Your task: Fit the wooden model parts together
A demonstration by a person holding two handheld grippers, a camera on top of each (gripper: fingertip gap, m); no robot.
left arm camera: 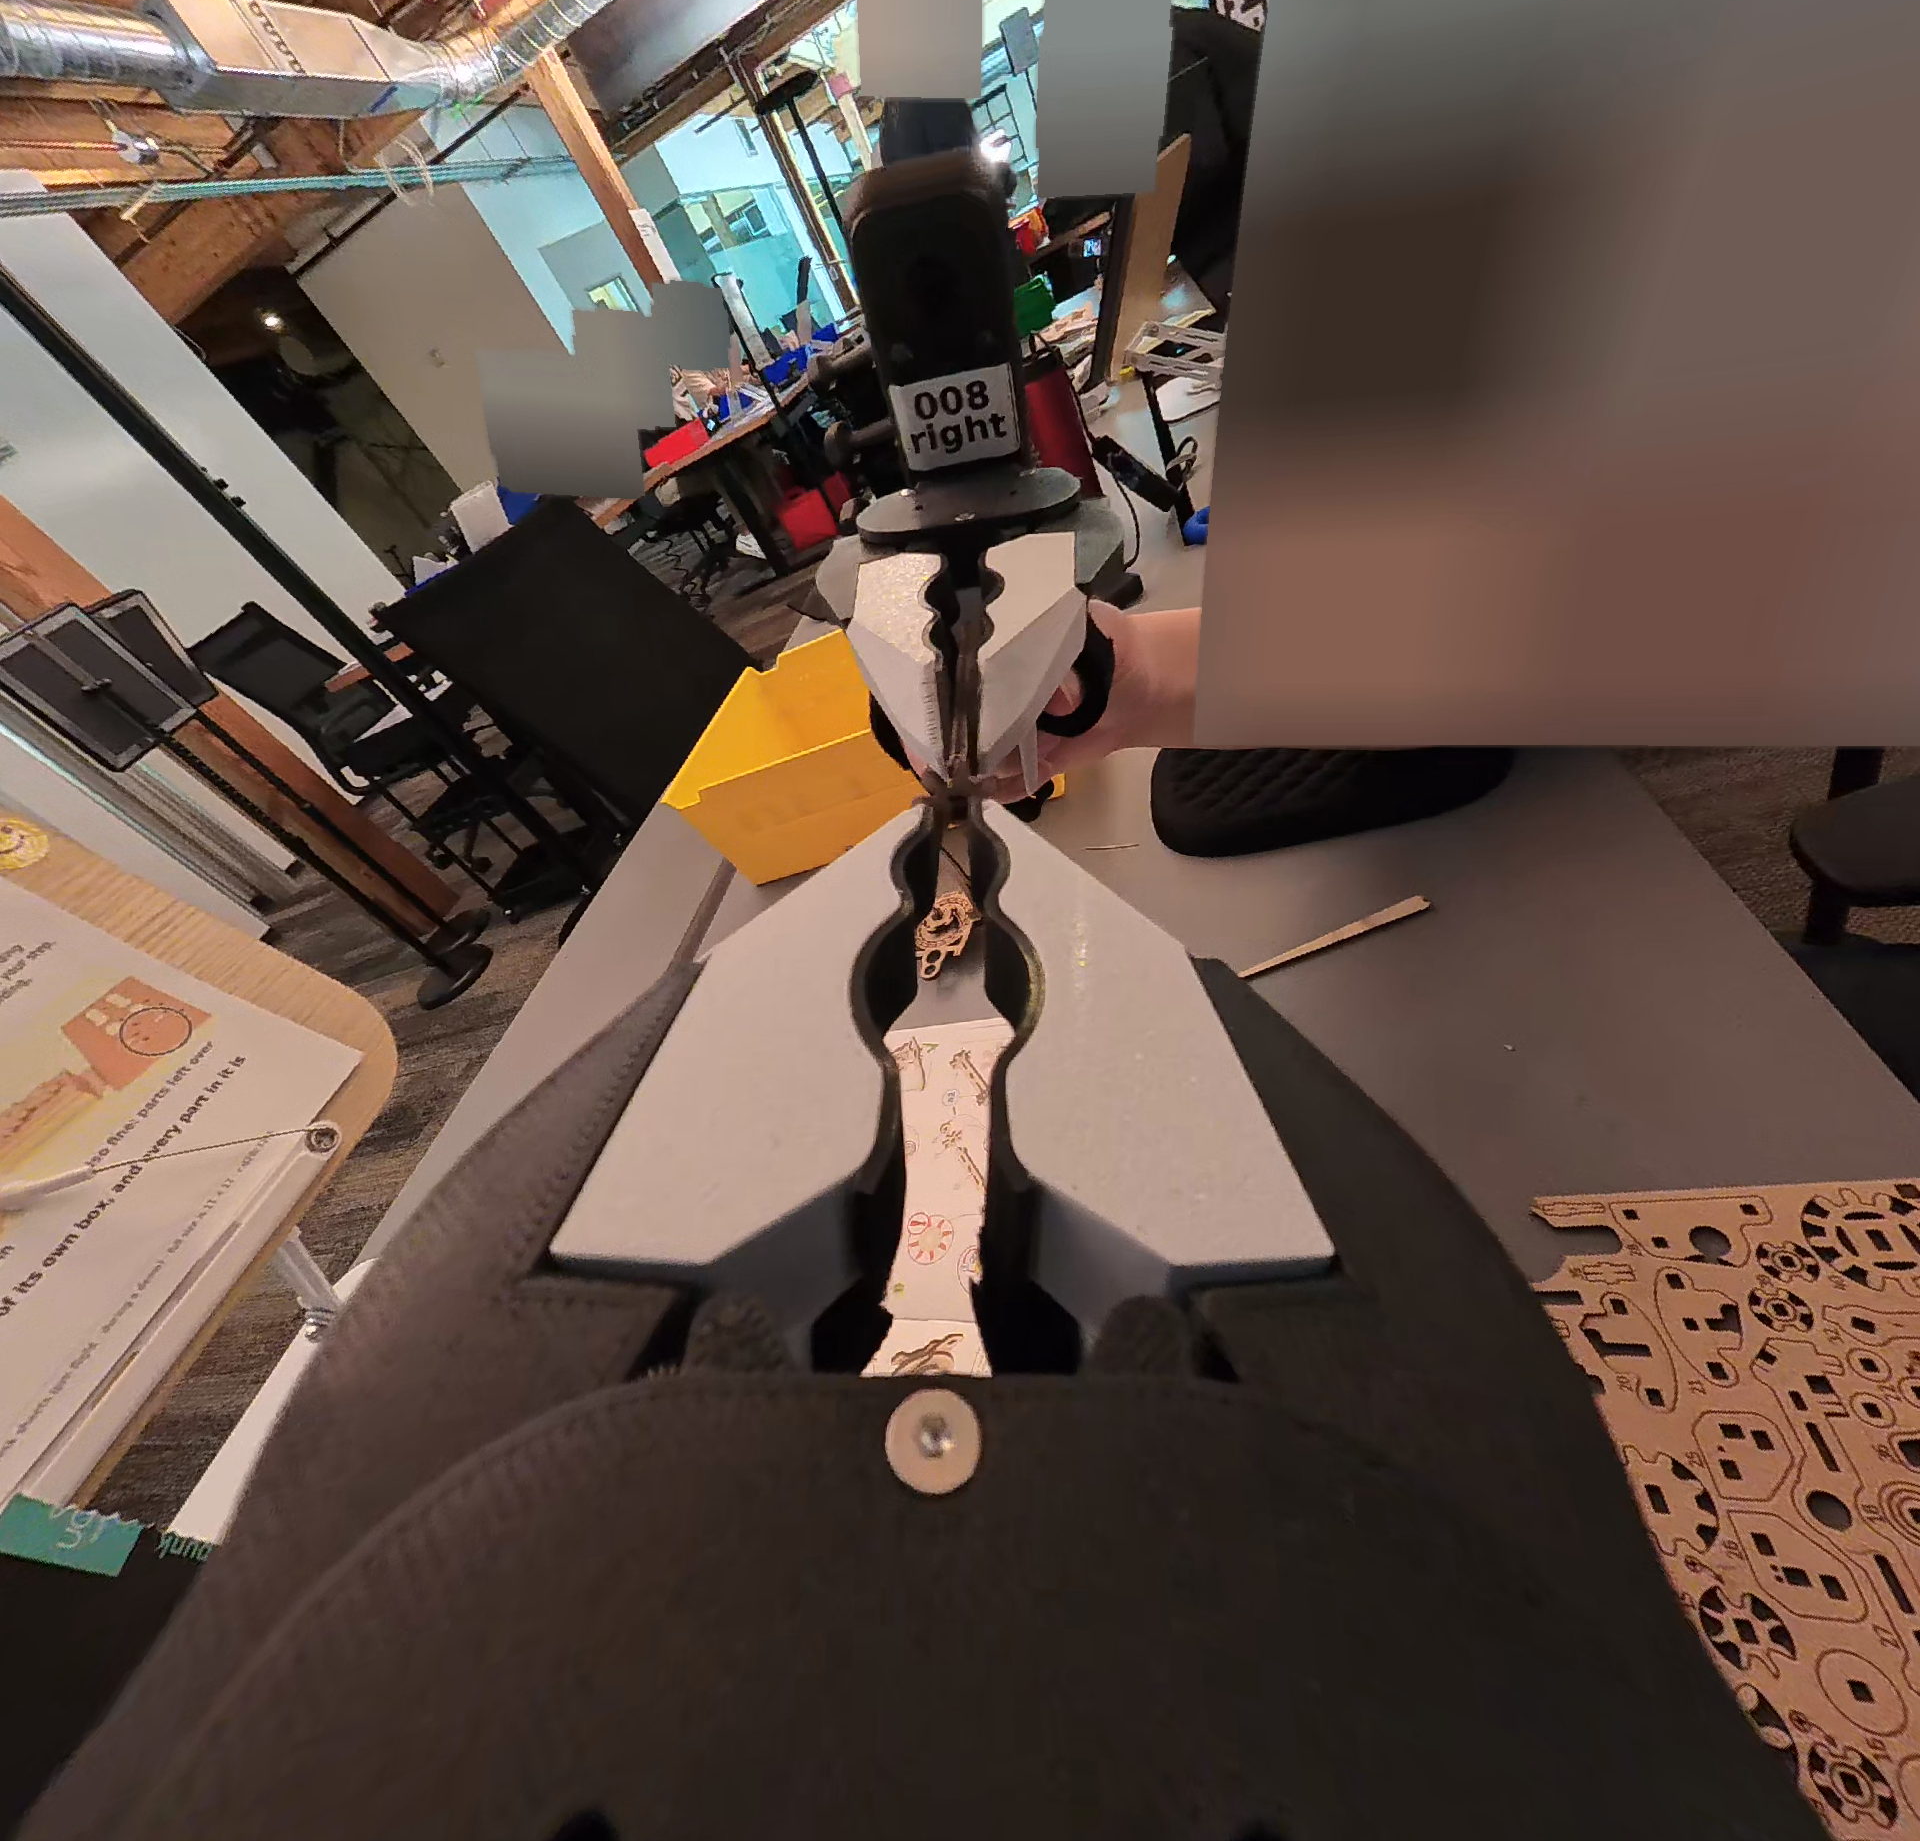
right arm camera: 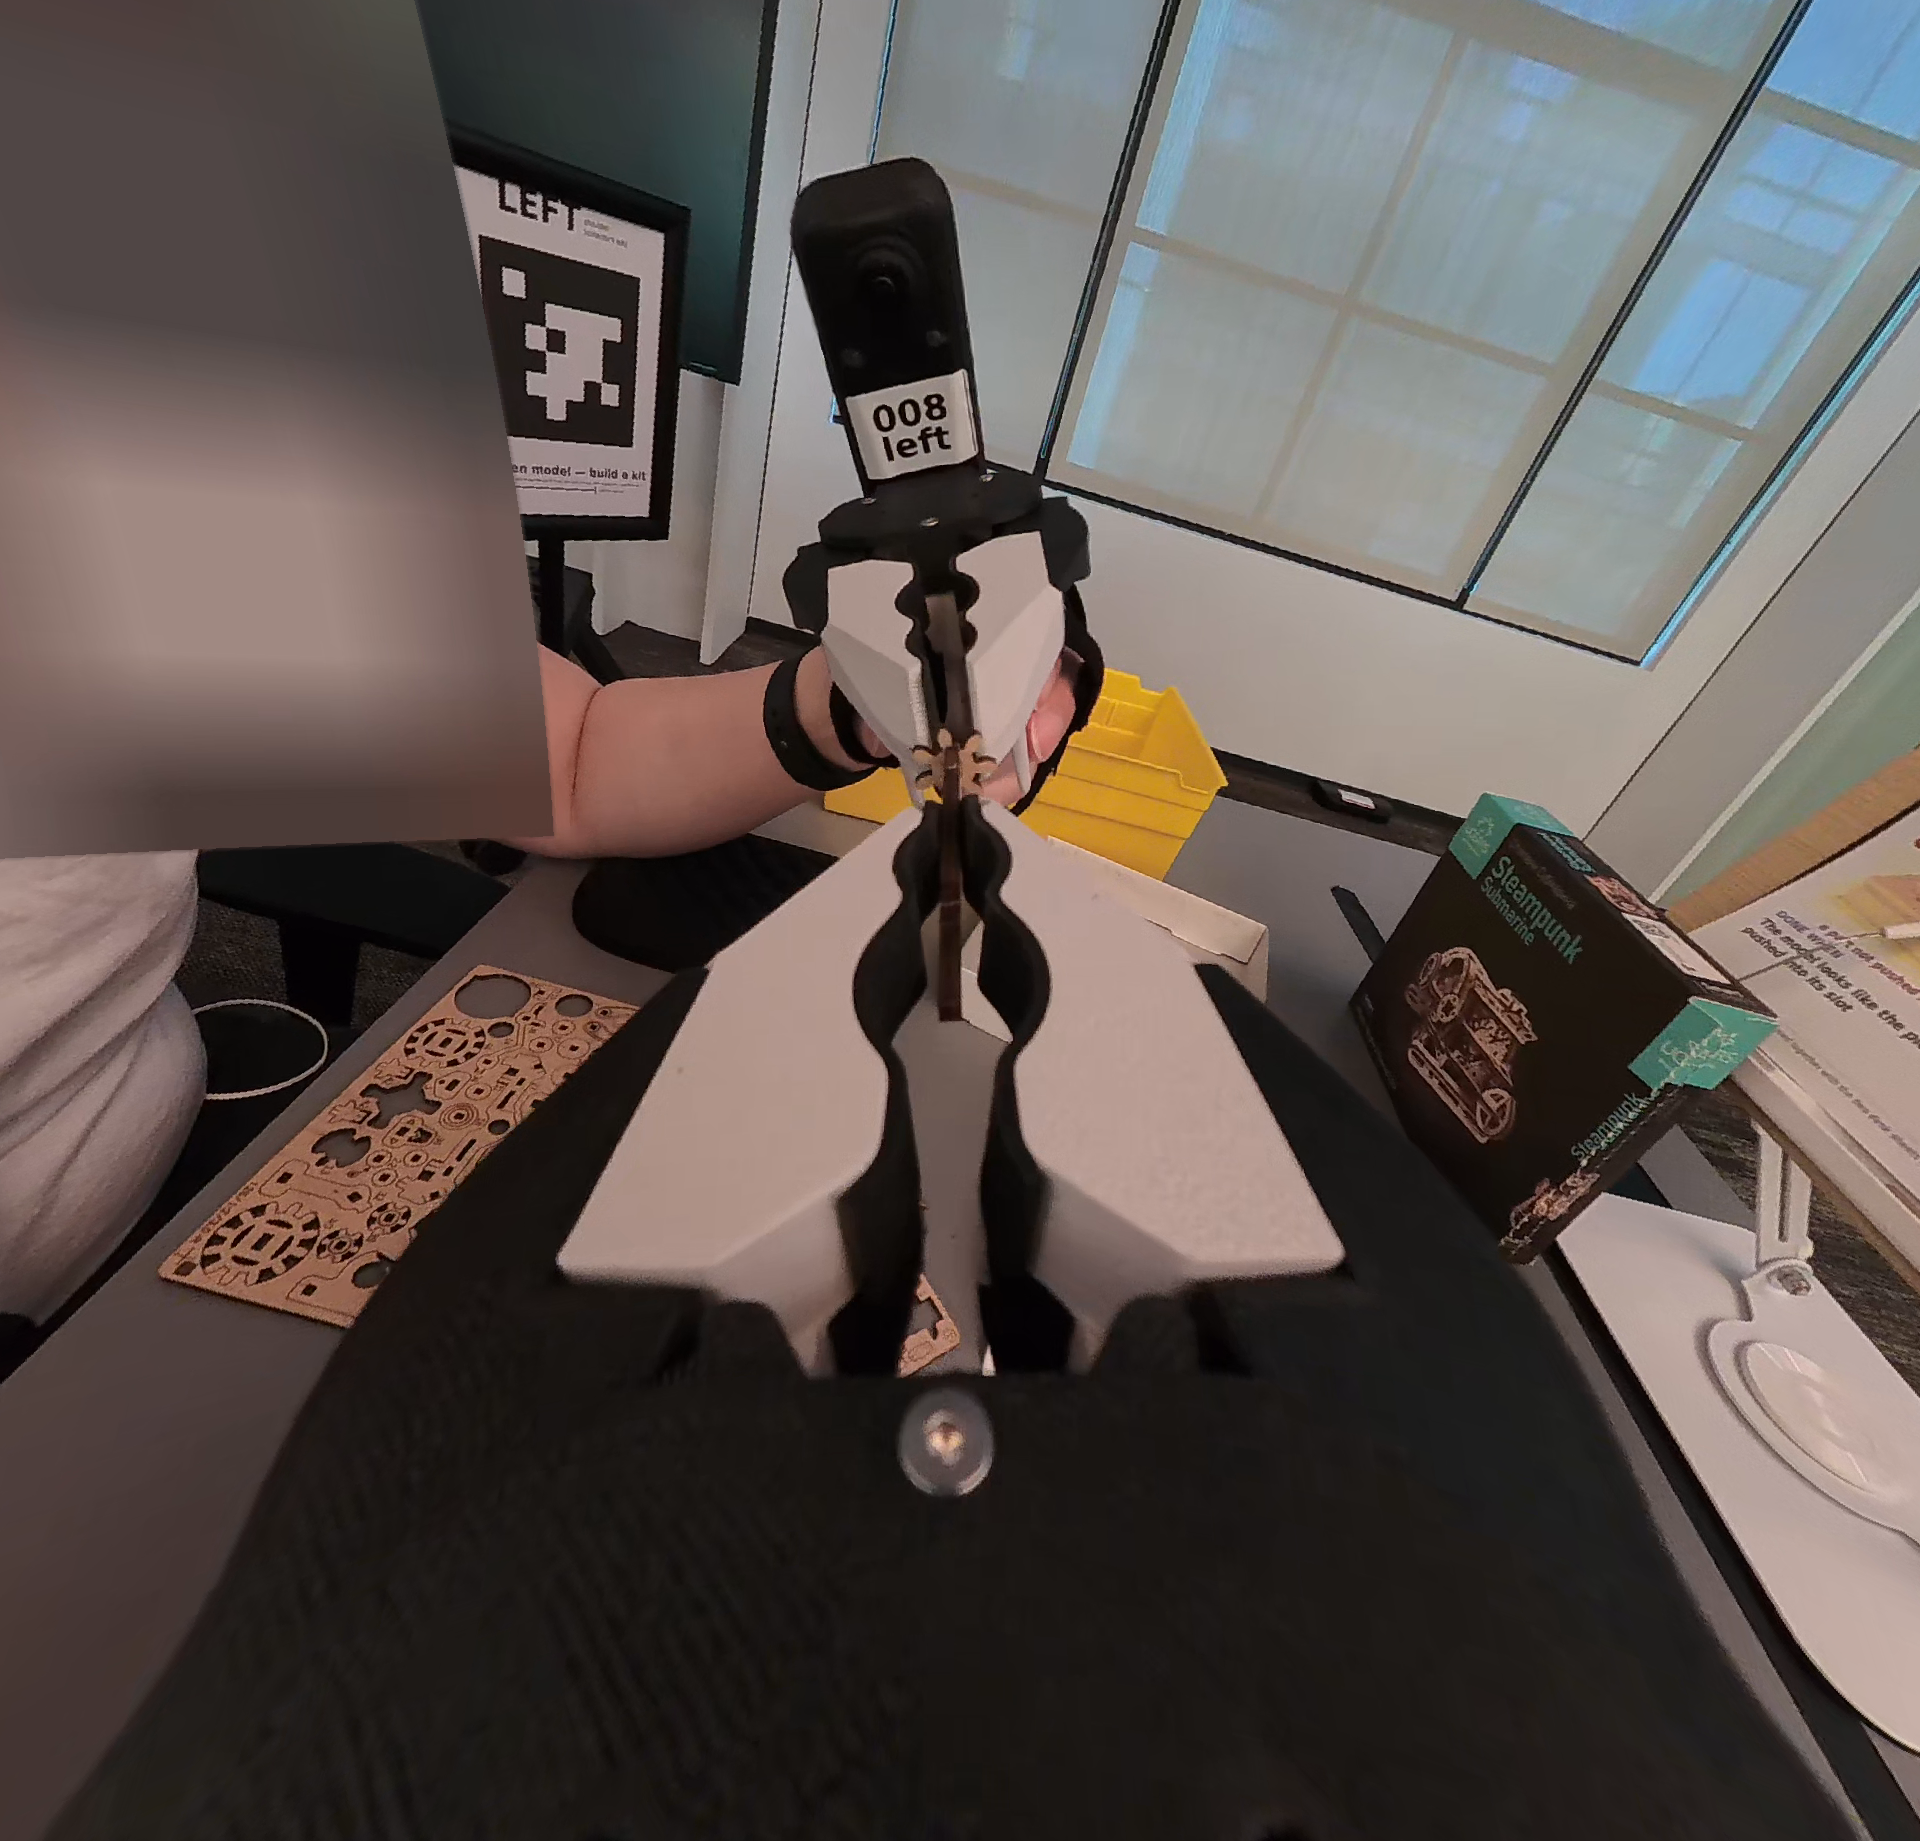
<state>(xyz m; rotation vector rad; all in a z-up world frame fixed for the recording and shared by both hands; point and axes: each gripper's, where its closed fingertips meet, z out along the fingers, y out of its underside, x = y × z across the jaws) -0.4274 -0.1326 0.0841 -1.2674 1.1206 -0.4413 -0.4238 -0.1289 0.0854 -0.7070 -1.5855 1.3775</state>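
Up in the air above the grey tabletop (left arm camera: 1558,1012), two thin dark wooden model parts (right arm camera: 948,918) meet tip to tip. Left gripper (left arm camera: 951,815) fingers pinch one flat strip; right gripper (right arm camera: 948,820) fingers pinch the other. A tan laser-cut wooden sheet (right arm camera: 384,1126) and a yellow plastic bin (left arm camera: 790,763) lie beyond.
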